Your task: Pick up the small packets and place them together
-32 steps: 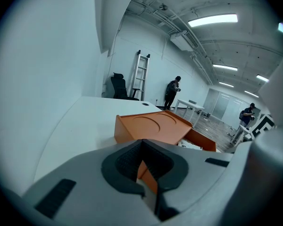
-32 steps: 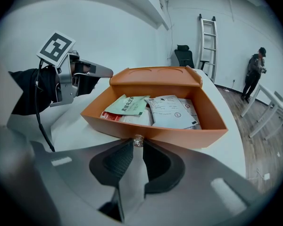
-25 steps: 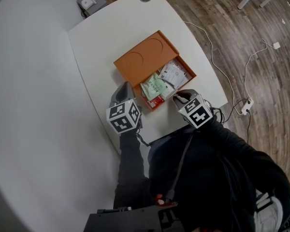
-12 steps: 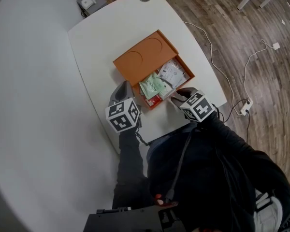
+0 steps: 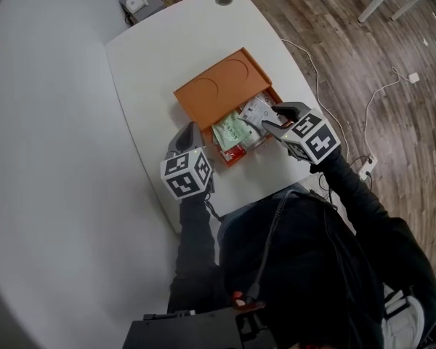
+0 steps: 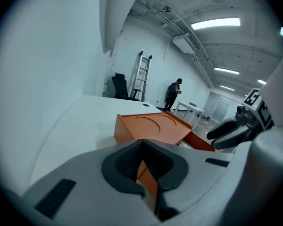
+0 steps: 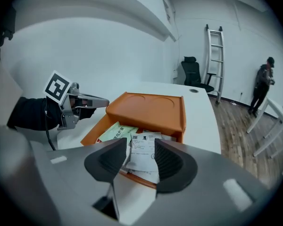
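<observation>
The right gripper [image 5: 270,119] had moved from the near edge of the orange box [image 5: 216,91] to its right side. Its jaws were opening with nothing between them (the white packet [image 5: 257,110] lay just beyond). That packet and the green packet [image 5: 231,131] lay together inside the box, so this placing seemed finished. The left gripper [image 5: 189,131] waited beside the box, jaws pressed together.
</observation>
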Action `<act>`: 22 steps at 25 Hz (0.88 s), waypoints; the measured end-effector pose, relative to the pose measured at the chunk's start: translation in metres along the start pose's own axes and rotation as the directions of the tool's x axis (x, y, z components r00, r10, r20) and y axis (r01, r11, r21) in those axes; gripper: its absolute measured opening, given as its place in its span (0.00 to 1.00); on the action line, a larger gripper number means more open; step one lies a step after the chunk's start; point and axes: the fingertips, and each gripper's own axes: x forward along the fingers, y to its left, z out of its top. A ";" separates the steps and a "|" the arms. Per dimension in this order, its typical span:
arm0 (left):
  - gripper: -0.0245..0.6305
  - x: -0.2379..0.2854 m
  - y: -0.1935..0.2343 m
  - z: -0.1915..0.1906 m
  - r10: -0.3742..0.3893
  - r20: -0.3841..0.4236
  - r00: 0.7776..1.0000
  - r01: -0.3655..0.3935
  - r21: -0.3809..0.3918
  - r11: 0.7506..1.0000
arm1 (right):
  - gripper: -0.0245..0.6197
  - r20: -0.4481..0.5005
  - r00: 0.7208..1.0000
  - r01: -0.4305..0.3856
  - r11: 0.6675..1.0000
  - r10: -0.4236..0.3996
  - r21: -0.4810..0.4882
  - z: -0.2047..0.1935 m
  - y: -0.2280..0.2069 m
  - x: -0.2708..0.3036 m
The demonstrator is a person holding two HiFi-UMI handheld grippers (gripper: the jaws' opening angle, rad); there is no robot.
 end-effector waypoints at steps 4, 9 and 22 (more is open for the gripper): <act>0.04 -0.001 -0.001 0.001 -0.006 0.000 1.000 0.006 -0.004 1.000 | 0.29 -0.100 0.994 -0.056 0.993 0.046 -0.101 0.005 0.012 0.029; 0.04 -0.001 0.001 0.000 -0.017 0.005 1.000 0.017 -0.015 1.000 | 0.29 -0.224 0.973 -0.094 0.982 0.056 -0.164 -0.007 0.018 0.058; 0.04 -0.002 0.000 0.000 -0.032 0.009 0.999 0.032 -0.013 0.999 | 0.27 -0.332 0.943 -0.079 0.979 0.013 -0.187 -0.024 0.009 0.083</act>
